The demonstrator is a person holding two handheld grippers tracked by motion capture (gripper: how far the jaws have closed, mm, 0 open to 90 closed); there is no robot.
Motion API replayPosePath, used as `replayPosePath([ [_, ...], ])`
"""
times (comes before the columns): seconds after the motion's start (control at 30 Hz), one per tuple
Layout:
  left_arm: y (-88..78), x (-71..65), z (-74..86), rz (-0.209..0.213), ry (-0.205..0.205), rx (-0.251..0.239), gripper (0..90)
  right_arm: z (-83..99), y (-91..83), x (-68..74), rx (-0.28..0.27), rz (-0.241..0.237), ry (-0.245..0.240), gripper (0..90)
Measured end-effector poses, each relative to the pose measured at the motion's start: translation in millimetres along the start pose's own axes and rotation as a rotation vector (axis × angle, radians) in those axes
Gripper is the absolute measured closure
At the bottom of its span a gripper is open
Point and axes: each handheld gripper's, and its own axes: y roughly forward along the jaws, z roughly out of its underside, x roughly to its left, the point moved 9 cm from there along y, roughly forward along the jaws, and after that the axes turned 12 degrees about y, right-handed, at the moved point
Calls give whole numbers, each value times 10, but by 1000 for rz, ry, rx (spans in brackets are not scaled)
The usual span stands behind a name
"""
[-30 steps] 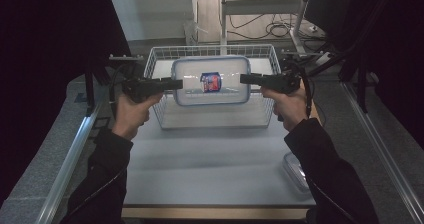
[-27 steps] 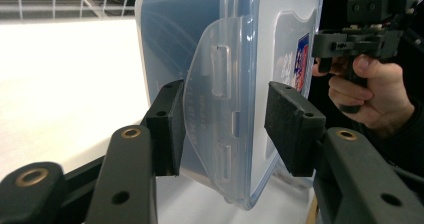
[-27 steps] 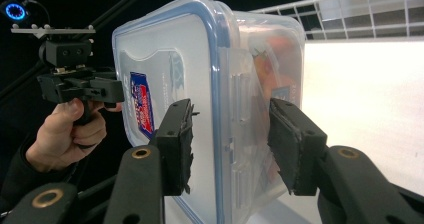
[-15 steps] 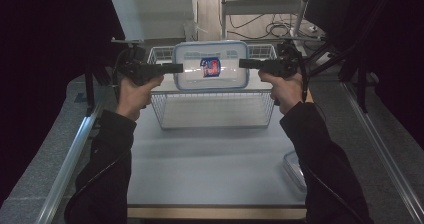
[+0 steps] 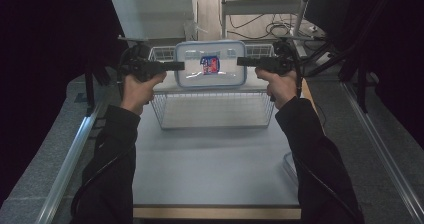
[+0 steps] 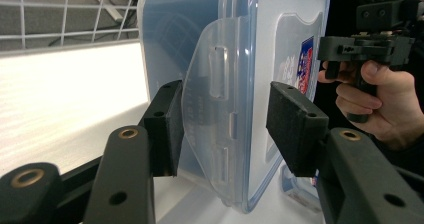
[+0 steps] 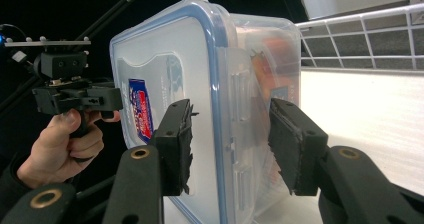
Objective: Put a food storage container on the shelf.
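Mid-carry, I'd judge: clear rectangular plastic box w/ blue-rimmed lid (image 5: 210, 64) held in air above white wire basket (image 5: 212, 109). Left gripper (image 5: 176, 65) and right gripper (image 5: 243, 61) each straddle an end latch; real clamp or not, can't tell. Next: keep level, synced. Vs 1 s ago: box higher, farther back.

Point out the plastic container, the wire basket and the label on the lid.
plastic container (image 5: 210, 82): high view, bare lower part of its lid.
wire basket (image 5: 215, 110): high view, front wire wall.
label (image 7: 141, 109): right gripper view, middle of the red-and-blue sticker.
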Motion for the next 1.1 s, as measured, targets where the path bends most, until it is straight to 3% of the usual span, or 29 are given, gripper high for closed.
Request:
replayPosePath([
  [0.17, 23, 8, -4, -4, 13, -18, 501, -18, 4, -30, 3, 2, 5, 530],
  [0.2, 36, 4, 1, -27, 43, -15, 486, -28, 3, -35, 3, 5, -12, 529],
  [0.4, 43, -5, 8, -52, 75, -16, 461, -25, 17, -40, -6, 21, -46, 511],
  [0.57, 81, 37, 54, -133, 116, 16, 437, -30, 47, -69, -23, 42, -72, 483],
  [0.6, 105, 40, 72, -131, 119, 28, 438, -24, 54, -75, -22, 49, -70, 465],
  [0.7, 134, 55, 70, -139, 95, 1, 390, -23, 69, -110, -29, 70, -68, 451],
  [0.77, 152, 60, 74, -61, 21, -22, 384, -45, 71, -150, -44, 88, -82, 460],
  [0.8, 160, 71, 91, -65, 18, -12, 383, -53, 75, -178, -47, 106, -79, 463],
  [0.87, 183, 89, 137, -122, 71, 19, 427, -62, 84, -197, -49, 118, -88, 477],
  [0.97, 203, 64, 123, -135, 90, 6, 367, -75, 96, -193, -56, 133, -111, 479],
  [1.0, 193, 53, 110, -136, 98, -4, 338, -85, 72, -180, -70, 170, -161, 483],
  [1.03, 176, 34, 94, -135, 110, -15, 338, -85, 72, -180, -70, 170, -161, 483],
  [1.1, 106, -13, 76, -160, 157, -26, 310, -85, -13, -140, -81, 199, -215, 520],
])
